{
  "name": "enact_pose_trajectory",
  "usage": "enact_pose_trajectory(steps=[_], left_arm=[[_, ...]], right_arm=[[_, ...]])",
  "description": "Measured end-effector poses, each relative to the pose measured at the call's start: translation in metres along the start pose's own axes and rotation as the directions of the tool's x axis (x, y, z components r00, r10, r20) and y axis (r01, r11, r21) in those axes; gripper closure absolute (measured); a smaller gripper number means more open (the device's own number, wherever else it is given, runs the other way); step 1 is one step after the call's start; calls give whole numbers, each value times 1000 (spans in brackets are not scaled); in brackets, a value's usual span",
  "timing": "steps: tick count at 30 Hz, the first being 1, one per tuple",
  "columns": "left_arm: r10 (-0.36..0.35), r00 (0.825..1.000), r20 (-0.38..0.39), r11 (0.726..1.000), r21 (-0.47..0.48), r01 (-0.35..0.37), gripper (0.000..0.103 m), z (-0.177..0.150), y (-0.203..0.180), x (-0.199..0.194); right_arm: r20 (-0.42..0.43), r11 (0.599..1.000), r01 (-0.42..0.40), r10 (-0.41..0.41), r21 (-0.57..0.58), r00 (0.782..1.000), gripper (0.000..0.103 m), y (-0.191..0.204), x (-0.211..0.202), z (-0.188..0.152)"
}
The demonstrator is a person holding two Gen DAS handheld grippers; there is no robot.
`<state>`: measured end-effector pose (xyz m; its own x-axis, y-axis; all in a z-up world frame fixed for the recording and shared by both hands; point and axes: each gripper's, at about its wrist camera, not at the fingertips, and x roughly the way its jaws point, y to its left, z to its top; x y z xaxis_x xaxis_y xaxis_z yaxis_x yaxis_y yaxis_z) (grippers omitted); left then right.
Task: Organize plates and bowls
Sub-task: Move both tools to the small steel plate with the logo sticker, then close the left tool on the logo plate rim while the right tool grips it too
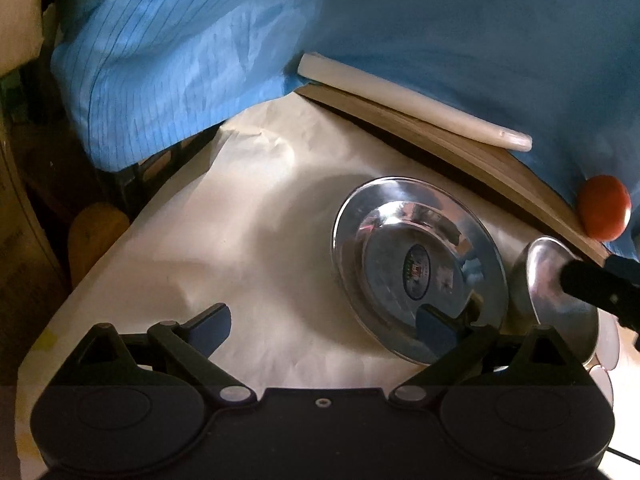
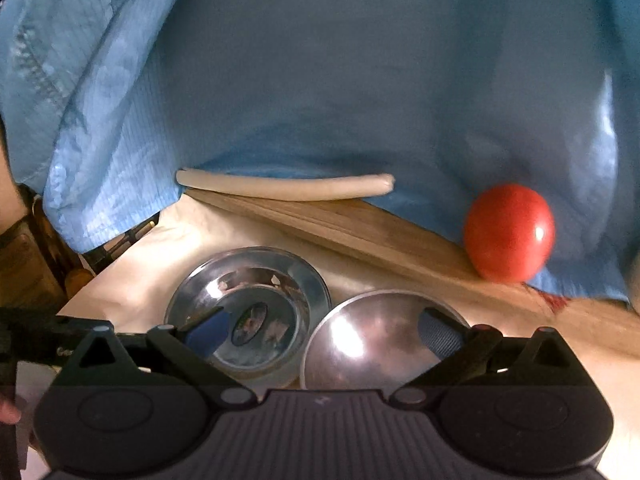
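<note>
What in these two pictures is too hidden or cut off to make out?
- White board, both views: far part under blue cloth.
- Steel bowl, right view: near rim behind the tongs' housing.
- Tomato, left view: top edge under the blue cloth.
- Steel plate sticker: too small to read.

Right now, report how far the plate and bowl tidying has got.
Done: nothing looks stacked; the steel plate and the steel bowl lie side by side on the pale table cover, the bowl apparently dome-up. In hand: nothing; the left gripper and right gripper are both open and empty above them. Left: grouping the two. The tomato and white board sit untouched behind.
</note>
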<state>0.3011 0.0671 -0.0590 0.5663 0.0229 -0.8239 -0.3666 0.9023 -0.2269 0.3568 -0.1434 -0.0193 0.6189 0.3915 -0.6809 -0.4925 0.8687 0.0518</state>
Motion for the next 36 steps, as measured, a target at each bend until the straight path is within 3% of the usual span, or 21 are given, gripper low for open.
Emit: enact_pose_trajectory(steps=[9,19,36], left_arm=[[-6,1000,-19,999,-37,5,4,4,0,9],[5,1000,-26,999,-36,-6,1,4,-1,19],[2,1000,-13,1000,-16,-2,1,8,-4,27]], right_arm=[[-82,999,11,-14,-37,997,0,7,43,21],[-186,999,-42,36,-28,982,0,4,86,43],[-295,994,-86,62,-67,954,0,19,128,44]])
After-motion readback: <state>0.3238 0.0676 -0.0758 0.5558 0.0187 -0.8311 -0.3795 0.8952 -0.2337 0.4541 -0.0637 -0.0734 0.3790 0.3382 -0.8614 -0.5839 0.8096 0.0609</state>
